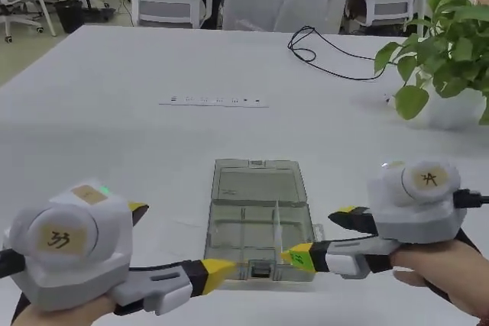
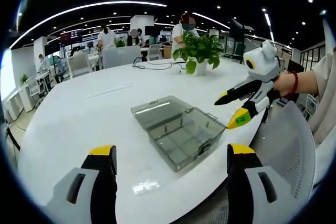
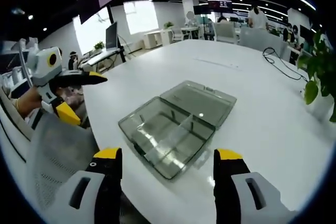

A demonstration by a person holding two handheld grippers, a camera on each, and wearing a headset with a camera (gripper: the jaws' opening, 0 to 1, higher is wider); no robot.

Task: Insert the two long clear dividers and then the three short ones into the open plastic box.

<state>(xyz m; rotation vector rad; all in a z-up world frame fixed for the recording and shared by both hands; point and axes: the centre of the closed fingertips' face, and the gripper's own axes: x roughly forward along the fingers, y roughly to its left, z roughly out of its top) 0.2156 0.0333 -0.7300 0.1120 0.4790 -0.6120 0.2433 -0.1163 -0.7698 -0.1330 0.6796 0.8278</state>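
Head view above near edge, looking down; gripper views flank, sharing box (image 2: 197,153).

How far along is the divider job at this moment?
Done: clear dividers already stand in the open plastic box, splitting its base into compartments; their count is unclear. In hand: nothing; the left gripper and right gripper are both open near the box. Left: a clear strip lies on the table beyond the box, possibly a divider to insert.

I see bright, even light from curved white ceiling strips (image 2: 105,5); shadows on the white table (image 1: 114,127) are faint. Gripper views bend at the edges; head view looks slightly soft.
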